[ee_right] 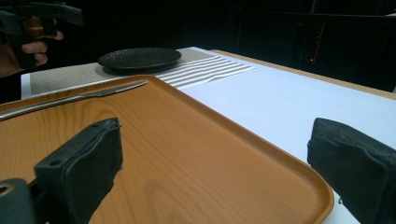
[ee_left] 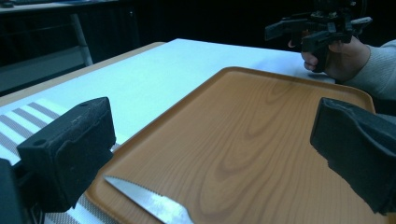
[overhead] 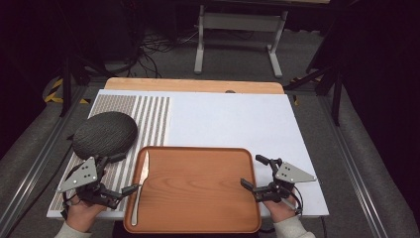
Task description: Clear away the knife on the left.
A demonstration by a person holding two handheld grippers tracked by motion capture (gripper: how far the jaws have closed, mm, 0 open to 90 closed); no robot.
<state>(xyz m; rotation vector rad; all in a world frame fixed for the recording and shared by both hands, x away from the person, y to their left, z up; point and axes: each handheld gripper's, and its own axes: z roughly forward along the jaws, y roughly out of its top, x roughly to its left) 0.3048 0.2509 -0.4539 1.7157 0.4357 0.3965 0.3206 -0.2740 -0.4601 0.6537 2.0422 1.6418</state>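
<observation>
Counts: one knife [overhead: 140, 186], one tray [overhead: 198, 220], one dark plate [overhead: 104, 134], two grippers.
Knife: lay along the tray's left rim, lower left of the high view, just beside the left gripper [overhead: 120, 173], not between its fingers.
Left gripper: jaws spread wide, nothing held.
Right gripper [overhead: 255, 172]: jaws spread, empty, at the tray's right rim.

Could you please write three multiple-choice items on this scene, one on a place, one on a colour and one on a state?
1. Where does the knife lie?
A. along the tray's left edge
B. on the dark plate
C. on the white mat beside the tray
2. What colour is the tray?
A. white
B. orange-brown wood grain
C. blue
3. How does the left gripper stand?
A. shut on the knife
B. shut on the tray's rim
C. open, holding nothing

Answers: 1 A, the blade lies inside the left rim; 2 B, the grain shows in the high view; 3 C, the jaws stand wide apart in the left gripper view.
</observation>
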